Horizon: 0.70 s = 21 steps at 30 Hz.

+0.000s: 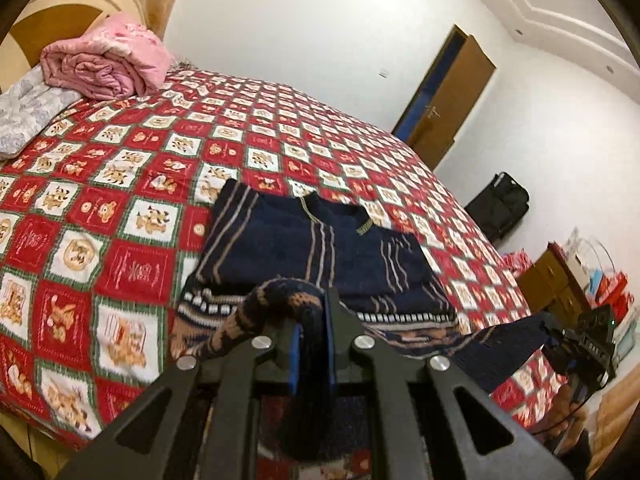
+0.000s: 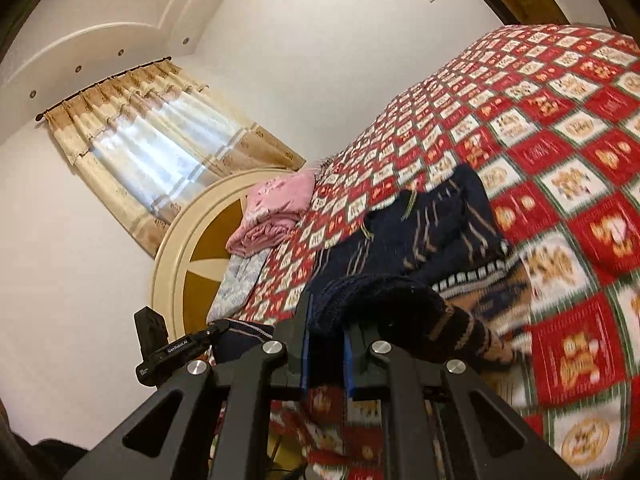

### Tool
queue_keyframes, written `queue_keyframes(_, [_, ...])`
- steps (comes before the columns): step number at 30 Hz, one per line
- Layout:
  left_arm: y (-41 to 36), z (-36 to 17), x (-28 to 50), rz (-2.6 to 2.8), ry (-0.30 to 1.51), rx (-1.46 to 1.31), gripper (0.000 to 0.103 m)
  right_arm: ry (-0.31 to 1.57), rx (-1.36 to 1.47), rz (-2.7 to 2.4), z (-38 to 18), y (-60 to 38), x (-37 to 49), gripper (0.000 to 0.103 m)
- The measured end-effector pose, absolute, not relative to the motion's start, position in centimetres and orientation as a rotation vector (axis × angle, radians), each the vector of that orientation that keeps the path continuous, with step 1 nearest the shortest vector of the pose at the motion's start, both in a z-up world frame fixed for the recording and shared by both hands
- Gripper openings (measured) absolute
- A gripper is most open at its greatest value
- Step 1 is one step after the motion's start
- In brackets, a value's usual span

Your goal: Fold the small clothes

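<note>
A small navy knitted sweater [image 1: 312,248] with tan stripes and a patterned hem lies on the red checked bedspread [image 1: 120,184]; its sleeves are folded in over the body. My left gripper [image 1: 313,312] is shut on the hem at one lower corner, and the knit bunches over its fingers. My right gripper [image 2: 326,320] is shut on the sweater [image 2: 420,232] at the other lower corner, with dark knit draped over the jaws. The lower edge hangs lifted between both grippers near the bed's front edge. The other gripper [image 1: 584,344] shows at the right of the left wrist view.
A folded pink blanket [image 1: 104,64] and a grey patterned pillow [image 1: 28,112] lie at the head of the bed by the round headboard [image 2: 192,248]. A brown door [image 1: 448,96], a black bag [image 1: 500,204] and cluttered wooden furniture [image 1: 560,280] stand beyond the bed. A curtained window [image 2: 152,152] fills one wall.
</note>
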<state>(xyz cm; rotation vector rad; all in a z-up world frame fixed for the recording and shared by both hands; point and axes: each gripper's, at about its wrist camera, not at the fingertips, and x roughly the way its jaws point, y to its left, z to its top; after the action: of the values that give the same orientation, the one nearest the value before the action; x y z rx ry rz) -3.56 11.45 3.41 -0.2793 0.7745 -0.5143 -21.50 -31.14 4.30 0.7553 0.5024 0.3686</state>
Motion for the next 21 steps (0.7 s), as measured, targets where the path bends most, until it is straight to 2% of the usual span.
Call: queue_keyframes(21, [10.9,2.2,11.7,-0.372,0.884,-0.436,0.011,0.543,0.772,0.312,5.1,-34.7,-4.1,0.013])
